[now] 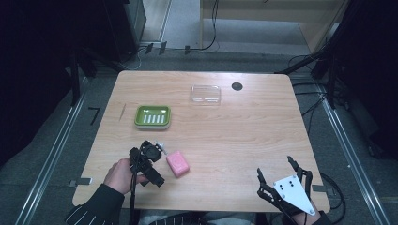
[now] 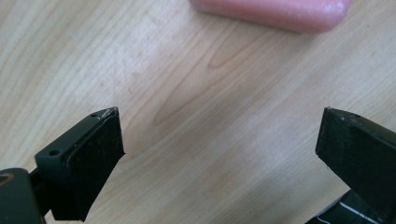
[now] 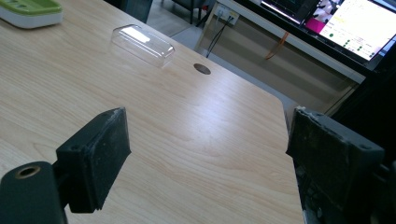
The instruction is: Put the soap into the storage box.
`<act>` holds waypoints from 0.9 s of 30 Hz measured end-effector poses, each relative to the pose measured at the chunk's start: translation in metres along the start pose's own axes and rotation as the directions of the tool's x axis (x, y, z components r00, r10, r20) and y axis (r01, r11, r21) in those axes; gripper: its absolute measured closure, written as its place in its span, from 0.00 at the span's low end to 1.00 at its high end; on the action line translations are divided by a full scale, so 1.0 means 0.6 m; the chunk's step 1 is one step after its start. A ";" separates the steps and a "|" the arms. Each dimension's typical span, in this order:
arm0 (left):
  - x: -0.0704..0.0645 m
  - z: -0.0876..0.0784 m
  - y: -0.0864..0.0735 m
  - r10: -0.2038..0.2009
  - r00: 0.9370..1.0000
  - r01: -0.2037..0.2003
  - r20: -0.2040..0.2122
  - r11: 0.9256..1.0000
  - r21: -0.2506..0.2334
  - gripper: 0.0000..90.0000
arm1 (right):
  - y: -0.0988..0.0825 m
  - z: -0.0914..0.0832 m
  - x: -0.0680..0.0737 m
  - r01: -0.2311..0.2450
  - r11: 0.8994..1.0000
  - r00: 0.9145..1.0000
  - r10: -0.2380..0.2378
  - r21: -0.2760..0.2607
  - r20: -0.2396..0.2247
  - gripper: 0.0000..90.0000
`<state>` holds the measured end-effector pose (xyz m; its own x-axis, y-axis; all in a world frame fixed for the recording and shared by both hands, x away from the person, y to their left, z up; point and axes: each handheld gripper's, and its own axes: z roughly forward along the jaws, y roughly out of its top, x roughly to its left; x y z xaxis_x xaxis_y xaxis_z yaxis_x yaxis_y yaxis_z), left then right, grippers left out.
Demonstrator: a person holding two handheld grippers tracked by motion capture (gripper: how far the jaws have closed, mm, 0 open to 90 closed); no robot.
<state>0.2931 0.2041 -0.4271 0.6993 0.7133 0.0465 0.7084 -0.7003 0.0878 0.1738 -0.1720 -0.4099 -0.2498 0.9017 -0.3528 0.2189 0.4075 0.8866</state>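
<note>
Lying flat beside left tool [image 1: 157, 161]: pink rounded soap bar [image 1: 178, 163], glossy.

Wooden table [image 1: 244, 136], grey floor [image 1: 47, 154], cables [image 1: 309, 101]

Left gripper [image 1: 155, 161] tips downward, jaws spread wide. Right gripper [image 1: 277, 171] sits level, well apart from it, jaws gaping too.

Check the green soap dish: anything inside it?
Nothing is in the green soap dish: its slotted white-barred floor shows bare. The pink soap lies on the table beside the open left gripper. What lies under the dish's insert is hidden.
</note>
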 end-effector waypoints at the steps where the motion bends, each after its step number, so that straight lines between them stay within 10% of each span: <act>1: -0.001 0.001 0.002 -0.005 1.000 0.005 -0.001 1.000 -0.006 0.02 | 0.000 0.000 0.000 0.000 1.000 1.000 0.000 0.000 0.000 0.14; 27: -0.022 0.013 0.082 0.082 0.997 -0.082 0.005 0.997 0.005 0.02 | -0.001 0.000 -0.001 -0.002 1.000 1.000 0.002 -0.002 -0.003 0.14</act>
<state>0.3192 0.1601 -0.4314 0.7557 0.6531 0.0487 0.6489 -0.7568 0.0788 0.1737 -0.1726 -0.4100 -0.2521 0.9021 -0.3504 0.2179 0.4057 0.8877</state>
